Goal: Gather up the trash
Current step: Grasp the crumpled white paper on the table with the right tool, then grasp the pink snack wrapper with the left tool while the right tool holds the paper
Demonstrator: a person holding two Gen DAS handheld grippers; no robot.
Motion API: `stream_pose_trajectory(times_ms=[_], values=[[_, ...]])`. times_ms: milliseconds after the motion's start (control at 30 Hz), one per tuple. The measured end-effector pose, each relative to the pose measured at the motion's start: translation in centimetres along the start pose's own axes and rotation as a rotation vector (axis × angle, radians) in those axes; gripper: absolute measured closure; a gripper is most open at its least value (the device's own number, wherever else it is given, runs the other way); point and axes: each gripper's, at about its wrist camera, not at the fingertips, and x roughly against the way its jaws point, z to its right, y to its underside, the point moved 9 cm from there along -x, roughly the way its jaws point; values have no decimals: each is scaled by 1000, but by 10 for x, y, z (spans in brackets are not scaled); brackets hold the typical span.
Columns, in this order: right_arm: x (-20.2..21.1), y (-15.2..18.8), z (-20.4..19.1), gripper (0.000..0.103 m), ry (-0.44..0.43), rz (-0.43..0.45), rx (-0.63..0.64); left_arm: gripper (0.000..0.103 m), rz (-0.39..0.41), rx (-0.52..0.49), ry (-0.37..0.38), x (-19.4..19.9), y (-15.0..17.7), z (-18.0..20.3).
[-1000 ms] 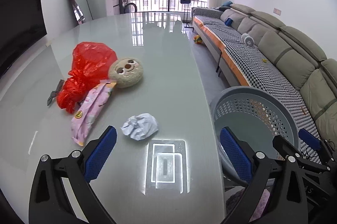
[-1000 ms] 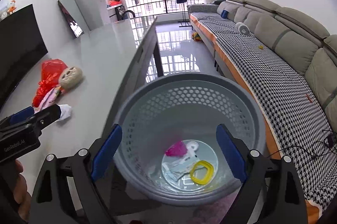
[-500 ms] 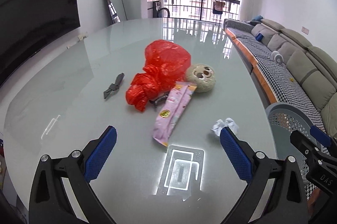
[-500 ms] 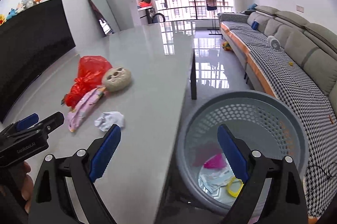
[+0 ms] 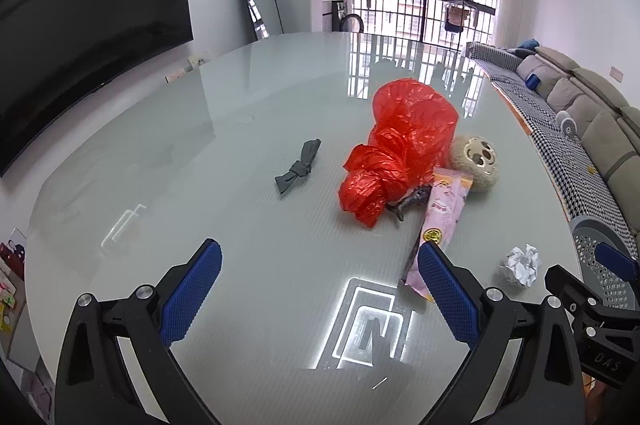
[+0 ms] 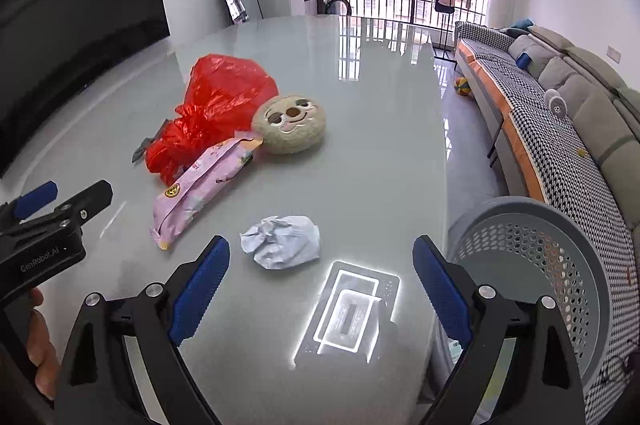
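A crumpled white paper ball (image 6: 282, 241) lies on the glass table just ahead of my right gripper (image 6: 320, 265), which is open and empty; it also shows in the left wrist view (image 5: 520, 265). A pink snack wrapper (image 6: 200, 185) (image 5: 438, 221) and a red plastic bag (image 6: 216, 105) (image 5: 400, 153) lie further in. My left gripper (image 5: 320, 273) is open and empty over the table, with the wrapper's end beside its right finger. A grey perforated bin (image 6: 552, 273) stands off the table's right edge.
A round plush sloth face (image 6: 292, 123) lies next to the red bag. A grey knotted cloth strip (image 5: 298, 171) lies left of the bag. A small dark object (image 5: 412, 203) sits under the bag's edge. A sofa (image 6: 568, 97) runs along the right. A TV (image 5: 80, 25) is on the left.
Both grippers have swung left, from the bin toward the table. The right wrist view now faces the paper ball, with the bin off to the right. Both stay open.
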Motion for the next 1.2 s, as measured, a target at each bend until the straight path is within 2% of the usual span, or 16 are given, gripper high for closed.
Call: stream_pose_trajectory(times_ms=[200, 367, 633, 767, 833, 900, 1000, 1200], values=[[-25, 0, -12, 14, 37, -86, 43, 6, -17, 23, -13, -12, -2, -17], [-44, 1, -15, 14, 43, -144, 27, 6, -29, 37, -4, -17, -2, -21], [-55, 0, -19, 16, 76, -158, 62, 6, -50, 19, 21, -22, 2, -13], [-55, 1, -23, 37, 85, -164, 86, 6, -59, 16, 28, -22, 3, -11], [-55, 2, -23, 43, 77, -163, 88, 6, -62, 13, 32, -23, 3, -9], [-53, 3, -25, 58, 71, -163, 97, 6, -65, 12, 37, -23, 3, -7], [-48, 2, -25, 62, 55, -153, 97, 6, -66, 8, 46, -21, 3, -3], [-30, 0, -15, 63, 13, -108, 61, 6, -82, -17, 85, -20, 5, 18]])
